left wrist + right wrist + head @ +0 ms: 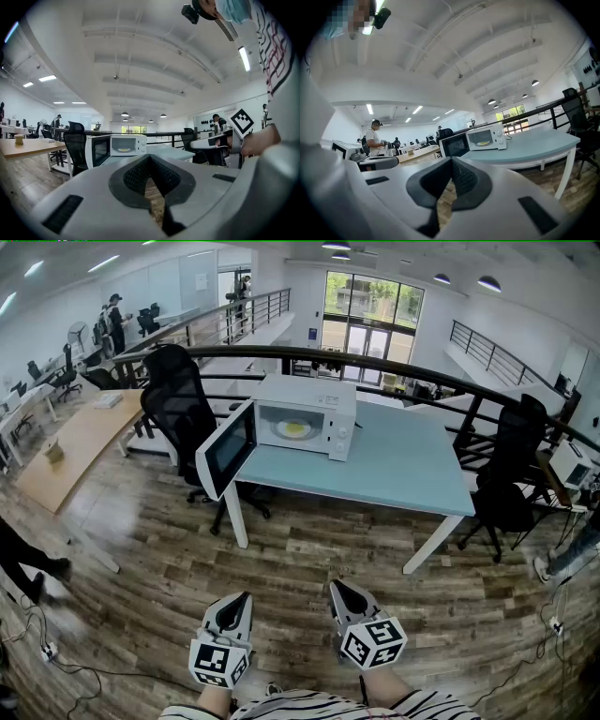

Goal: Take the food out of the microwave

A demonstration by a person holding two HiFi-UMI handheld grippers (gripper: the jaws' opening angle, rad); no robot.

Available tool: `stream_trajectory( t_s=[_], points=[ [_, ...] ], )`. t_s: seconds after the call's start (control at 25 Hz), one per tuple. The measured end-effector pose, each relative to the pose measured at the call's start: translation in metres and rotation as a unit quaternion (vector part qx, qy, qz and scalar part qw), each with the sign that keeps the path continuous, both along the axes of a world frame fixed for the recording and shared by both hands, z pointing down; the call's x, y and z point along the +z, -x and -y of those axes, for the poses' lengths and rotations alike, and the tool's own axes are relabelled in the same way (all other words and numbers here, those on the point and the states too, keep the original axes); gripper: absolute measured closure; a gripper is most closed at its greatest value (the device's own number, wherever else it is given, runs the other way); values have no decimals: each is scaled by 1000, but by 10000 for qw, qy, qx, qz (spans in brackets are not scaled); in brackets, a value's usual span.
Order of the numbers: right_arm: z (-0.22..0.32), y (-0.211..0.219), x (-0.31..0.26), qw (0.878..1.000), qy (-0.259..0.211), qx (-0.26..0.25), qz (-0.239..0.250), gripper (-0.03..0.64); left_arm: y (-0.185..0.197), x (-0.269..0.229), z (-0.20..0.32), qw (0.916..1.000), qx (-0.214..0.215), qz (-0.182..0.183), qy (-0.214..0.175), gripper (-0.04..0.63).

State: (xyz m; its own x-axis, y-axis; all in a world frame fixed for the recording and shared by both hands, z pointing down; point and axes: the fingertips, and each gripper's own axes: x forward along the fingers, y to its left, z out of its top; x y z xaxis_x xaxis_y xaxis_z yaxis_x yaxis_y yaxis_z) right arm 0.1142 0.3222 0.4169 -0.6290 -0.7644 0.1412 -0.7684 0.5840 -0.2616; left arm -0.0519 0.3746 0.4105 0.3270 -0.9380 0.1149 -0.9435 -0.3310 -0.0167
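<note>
Table (pixel 403 470) ahead of you, across open floor (pixel 309 549). Microwave (pixel 319 392) sits on table's L end, toward far edge; rest of top runs off to its R. Door (pixel 227 448) swung out past table's L edge, over near-L leg. Food (pixel 293 428) inside the cavity, on its floor, abt centre. Chair (pixel 178 399) behind the door, off table's L edge. 2nd chair (pixel 511 470) off table's R edge. Railing (pixel 394 364) runs behind table's far edge. Long desk (pixel 80 442) further L, beyond the chair. Your L gripper (pixel 242 601) and R gripper (pixel 337 589) side by side, close to you, apart from each other, well short of table's near edge.
</note>
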Motion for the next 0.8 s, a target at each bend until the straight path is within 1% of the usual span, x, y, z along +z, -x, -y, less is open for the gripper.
stream_trajectory(
  t_s=[0.12,0.36,0.6,0.64,0.68,0.72,0.76,0.8],
  points=[
    [2,5,3,10000,18,32,10,592,7,3,4,10000,5,-40,21,574],
    [10,21,3,9993,28,181,310,589,16,10,16,9987,394,-303,66,572],
    [29,25,13,9954,235,596,714,580,28,20,38,9967,675,-411,177,571],
    [34,25,16,9945,287,650,769,546,30,21,43,9964,686,-453,184,570],
    [41,26,18,9938,339,691,806,454,32,22,50,9962,678,-510,198,569],
    [47,26,21,9933,378,717,824,430,33,23,57,9959,665,-574,228,562],
    [54,26,23,9931,398,732,830,430,33,25,64,9954,661,-636,275,506],
    [60,25,24,9930,409,738,832,430,33,27,71,9949,665,-689,326,418]
  ],
)
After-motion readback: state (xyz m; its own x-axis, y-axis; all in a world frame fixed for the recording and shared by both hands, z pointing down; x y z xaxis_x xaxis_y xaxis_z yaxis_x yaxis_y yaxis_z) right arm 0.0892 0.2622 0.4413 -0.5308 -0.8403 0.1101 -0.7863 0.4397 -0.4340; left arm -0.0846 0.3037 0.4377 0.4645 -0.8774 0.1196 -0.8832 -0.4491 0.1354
